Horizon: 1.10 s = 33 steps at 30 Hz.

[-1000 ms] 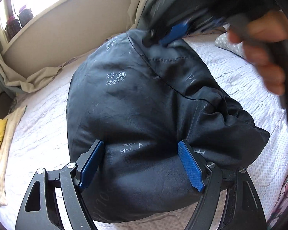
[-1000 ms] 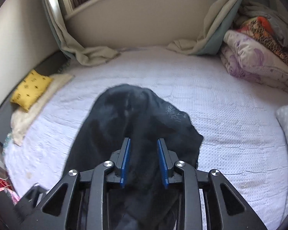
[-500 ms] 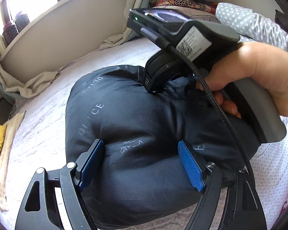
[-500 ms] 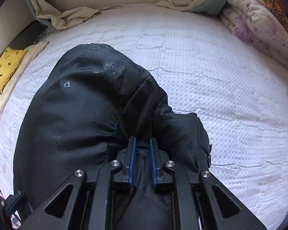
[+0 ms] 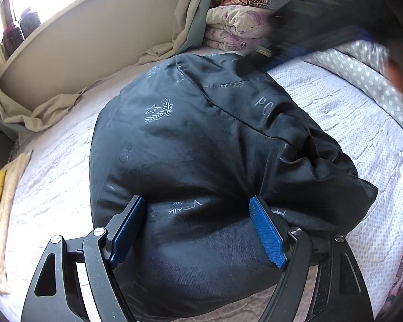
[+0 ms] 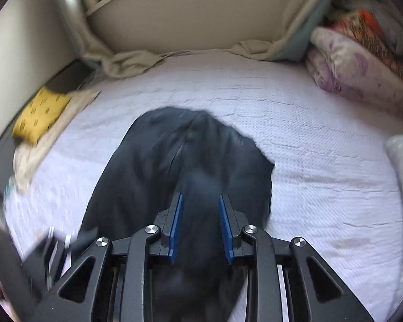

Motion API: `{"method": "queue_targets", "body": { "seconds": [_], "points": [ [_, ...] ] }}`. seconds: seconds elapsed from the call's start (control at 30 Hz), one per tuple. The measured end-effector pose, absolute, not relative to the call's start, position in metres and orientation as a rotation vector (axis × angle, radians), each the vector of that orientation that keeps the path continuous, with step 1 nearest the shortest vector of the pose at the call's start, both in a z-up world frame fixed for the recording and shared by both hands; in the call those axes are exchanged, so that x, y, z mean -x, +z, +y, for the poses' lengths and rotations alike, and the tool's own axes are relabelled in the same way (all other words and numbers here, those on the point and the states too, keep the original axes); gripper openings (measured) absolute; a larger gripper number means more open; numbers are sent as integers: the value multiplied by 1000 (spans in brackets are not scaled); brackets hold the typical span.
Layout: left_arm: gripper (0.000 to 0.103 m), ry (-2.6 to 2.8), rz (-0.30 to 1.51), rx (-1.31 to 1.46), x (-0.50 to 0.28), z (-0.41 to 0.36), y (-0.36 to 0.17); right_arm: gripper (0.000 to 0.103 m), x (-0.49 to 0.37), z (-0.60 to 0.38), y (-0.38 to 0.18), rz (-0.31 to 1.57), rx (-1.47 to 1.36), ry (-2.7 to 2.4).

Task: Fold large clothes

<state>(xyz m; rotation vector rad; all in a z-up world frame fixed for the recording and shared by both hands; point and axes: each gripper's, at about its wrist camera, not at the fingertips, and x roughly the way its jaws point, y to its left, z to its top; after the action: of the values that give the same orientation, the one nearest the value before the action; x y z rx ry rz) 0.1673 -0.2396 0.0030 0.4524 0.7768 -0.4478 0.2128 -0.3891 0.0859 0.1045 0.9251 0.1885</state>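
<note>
A bulky dark navy padded jacket (image 5: 201, 147) lies heaped on the white quilted bed (image 6: 322, 174). Left claw (image 5: 198, 230) — spread wide — clamps its near fold; right claw (image 6: 198, 230) (jaws just reopened slightly) pinches dark fabric.

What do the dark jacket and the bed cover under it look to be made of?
Dark jacket: likely padded synthetic, nylon or polyester; smooth with a faint sheen, puffy bulges, stitched seams, pale printed emblems. Bed cover: seemingly quilted cotton-type fabric; matte, with a fine dotted weave and stitch lines. Fibre cannot be confirmed by sight.
</note>
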Motion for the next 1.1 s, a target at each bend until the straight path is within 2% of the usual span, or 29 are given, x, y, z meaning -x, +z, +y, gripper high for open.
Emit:
{"method": "queue_targets", "body": {
  "seconds": [0.23, 0.33, 0.57, 1.1],
  "points": [
    [83, -461, 781, -455, -172, -236, 3, 23, -157, -356, 63, 993, 34, 197],
    [83, -463, 778, -460, -171, -236, 2, 23, -155, -359, 51, 1020, -7, 159],
    [87, -455, 760, -503, -169, -242, -8, 24, -171, -368, 13, 1105, -42, 139],
    [89, -432, 763, -517, -175, -243, -15, 25, -199, -366, -17, 1139, -133, 158]
  ]
}}
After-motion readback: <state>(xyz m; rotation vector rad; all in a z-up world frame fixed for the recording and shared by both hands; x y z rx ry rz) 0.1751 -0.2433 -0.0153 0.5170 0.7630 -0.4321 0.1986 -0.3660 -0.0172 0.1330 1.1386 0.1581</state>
